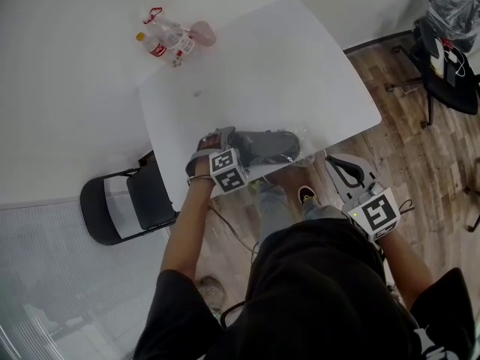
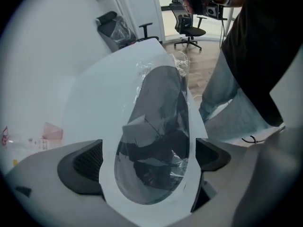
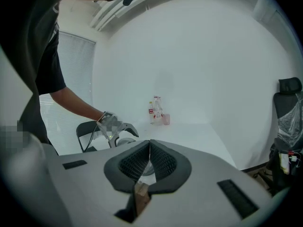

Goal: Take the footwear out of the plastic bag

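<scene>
The left gripper (image 2: 147, 161) was spread open over a dark grey sandal (image 2: 158, 108) in a clear plastic bag (image 2: 178, 60); the right gripper (image 3: 149, 157) was closed, empty.

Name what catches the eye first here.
Dark footwear in a clear plastic bag lies at the white table's near edge, with the left tool wide open astride it. The right tool hangs shut beside the table; bottles and a pink cup sit at the far corner.
</scene>
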A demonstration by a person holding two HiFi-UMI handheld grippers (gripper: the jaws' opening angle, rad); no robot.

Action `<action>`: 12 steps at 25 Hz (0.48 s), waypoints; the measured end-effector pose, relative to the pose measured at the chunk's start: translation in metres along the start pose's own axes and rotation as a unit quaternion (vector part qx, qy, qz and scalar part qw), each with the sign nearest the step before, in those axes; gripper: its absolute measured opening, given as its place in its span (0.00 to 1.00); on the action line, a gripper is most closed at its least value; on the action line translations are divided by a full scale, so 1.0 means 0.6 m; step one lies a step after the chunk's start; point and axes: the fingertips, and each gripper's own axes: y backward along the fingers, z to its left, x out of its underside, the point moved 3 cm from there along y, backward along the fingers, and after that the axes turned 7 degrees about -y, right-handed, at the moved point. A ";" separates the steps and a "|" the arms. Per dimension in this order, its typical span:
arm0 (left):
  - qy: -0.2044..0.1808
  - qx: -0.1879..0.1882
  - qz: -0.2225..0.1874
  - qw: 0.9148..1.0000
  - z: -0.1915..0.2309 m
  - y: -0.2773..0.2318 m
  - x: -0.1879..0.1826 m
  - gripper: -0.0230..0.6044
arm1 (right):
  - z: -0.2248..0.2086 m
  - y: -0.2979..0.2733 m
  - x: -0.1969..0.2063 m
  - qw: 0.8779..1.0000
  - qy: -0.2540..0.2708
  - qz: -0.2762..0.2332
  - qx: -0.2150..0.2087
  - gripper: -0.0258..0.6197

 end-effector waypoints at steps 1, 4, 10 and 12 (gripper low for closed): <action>-0.002 0.017 0.006 1.000 0.003 -0.007 0.005 0.97 | 0.000 0.003 0.004 1.000 -0.001 0.002 0.001 0.07; 0.012 0.056 0.011 0.998 0.013 -0.028 0.016 0.97 | -0.007 0.009 0.012 1.000 0.000 0.008 0.009 0.07; 0.017 0.115 0.005 0.993 0.013 -0.036 0.019 0.97 | -0.010 0.019 0.015 1.000 -0.010 0.007 0.022 0.07; 0.023 0.140 -0.001 0.990 0.020 -0.028 0.023 0.97 | -0.012 0.023 0.018 1.000 -0.012 0.007 0.027 0.07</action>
